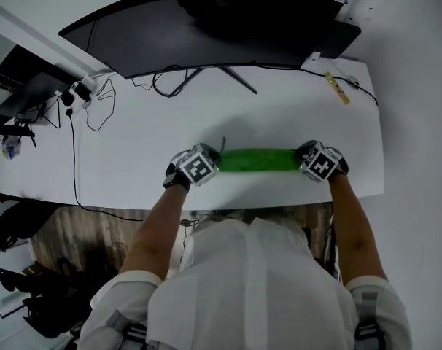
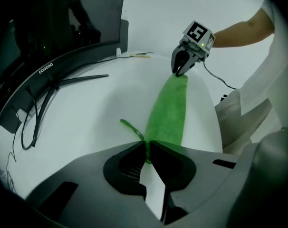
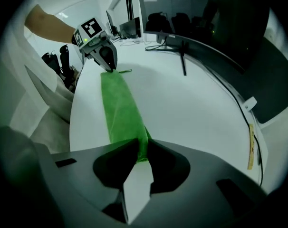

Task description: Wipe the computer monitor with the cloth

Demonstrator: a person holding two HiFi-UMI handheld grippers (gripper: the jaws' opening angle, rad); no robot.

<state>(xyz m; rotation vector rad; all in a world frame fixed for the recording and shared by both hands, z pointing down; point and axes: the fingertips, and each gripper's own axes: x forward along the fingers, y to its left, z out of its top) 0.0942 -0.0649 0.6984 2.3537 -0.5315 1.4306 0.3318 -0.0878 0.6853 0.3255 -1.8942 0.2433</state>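
Open desk (image 1: pixel 294 115) lies ahead; the monitor (image 1: pixel 206 28), its stand legs (image 1: pixel 239 79) and cables (image 1: pixel 163 84) crowd the far edge.

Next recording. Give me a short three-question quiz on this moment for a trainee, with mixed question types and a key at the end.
1. True or false: the long green fabric cloth is pressed against the curved black computer monitor.
2. What does the left tool hold? A) one end of the cloth B) a black cable C) nothing
3. Fill in: the cloth is stretched over the white desk between the left tool and the ____ tool.

Key:
1. False. The cloth is well apart from the screen.
2. A
3. right. The right tool is shut on the other end.
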